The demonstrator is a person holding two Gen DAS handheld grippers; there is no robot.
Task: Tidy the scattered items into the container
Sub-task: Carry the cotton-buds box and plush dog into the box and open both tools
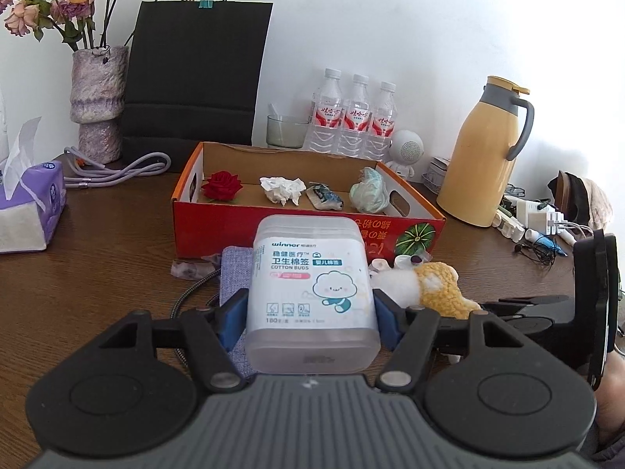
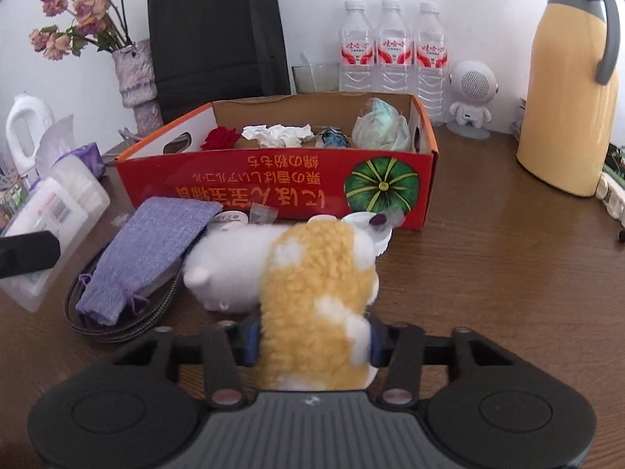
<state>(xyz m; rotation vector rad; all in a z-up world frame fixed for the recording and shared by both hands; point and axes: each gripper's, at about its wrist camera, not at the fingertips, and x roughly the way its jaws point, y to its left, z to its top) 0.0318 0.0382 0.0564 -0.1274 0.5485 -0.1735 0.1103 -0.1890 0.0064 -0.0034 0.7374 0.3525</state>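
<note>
— Two grippers in view. State of each?

— Left gripper (image 1: 310, 318) is clamped on the cotton bud box (image 1: 310, 289), marked "winner" and "COTTON BUDS", held above the table (image 1: 97, 293) before the red carton (image 1: 304, 226). Right gripper (image 2: 312, 342) flanks the plush toy (image 2: 312, 297); pads appear to press it, though fleece hides contact.

— Carton writing?

— Upside down, illegible.

Red box (image 2: 273, 179) with green pumpkin print, yellow-and-white plush (image 2: 312, 297), lilac woven pouch (image 2: 148, 250)
</note>
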